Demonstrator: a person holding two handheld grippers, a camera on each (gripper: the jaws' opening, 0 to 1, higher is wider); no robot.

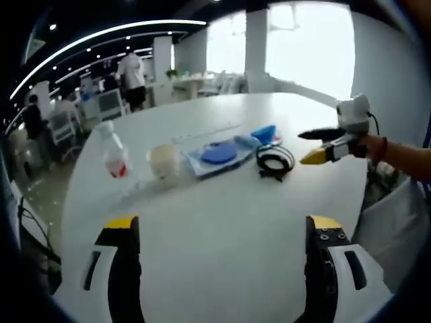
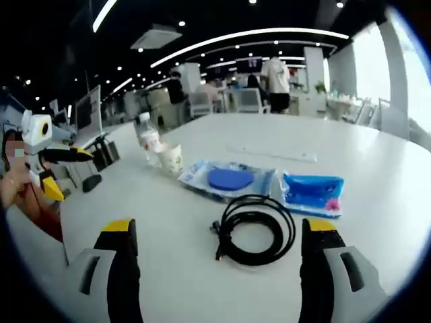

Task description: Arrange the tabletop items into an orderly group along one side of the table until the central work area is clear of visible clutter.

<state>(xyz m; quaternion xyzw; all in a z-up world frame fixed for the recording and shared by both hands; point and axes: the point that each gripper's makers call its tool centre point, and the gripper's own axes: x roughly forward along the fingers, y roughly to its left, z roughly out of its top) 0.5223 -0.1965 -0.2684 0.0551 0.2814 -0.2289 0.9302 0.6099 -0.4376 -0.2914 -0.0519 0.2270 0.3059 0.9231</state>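
Room: open office hall with curved ceiling light strips, bright windows on one side, desks and chairs in the far background, and people standing far off.
Table: large white rounded table [image 1: 222,222], its near part bare in the left gripper view.
Bottle: clear plastic bottle [image 1: 113,153] with a red label, upright, at the left end of the row of items in the left gripper view; in the right gripper view it stands at the far left end of that row.
Cup: pale paper cup [image 1: 164,161], upright, just beside the bottle.
Packet with disc: clear plastic packet holding a round blue disc [image 1: 219,154], lying flat between the cup and the cable.
Blue pack: smaller blue pack [image 2: 312,192] with a pink mark at one corner, lying flat just right of the disc packet in the right gripper view.
Cable: black coiled cable [image 2: 254,230], flat on the table, nearest item to the right gripper, lying between its two jaws in that view.
Left gripper: left gripper [image 1: 222,259] held above the bare table, jaws wide apart, gripping nothing.
Right gripper: right gripper [image 2: 219,259] jaws wide apart, empty; in the left gripper view it hovers just right of the cable with yellow-tipped fingers parted.
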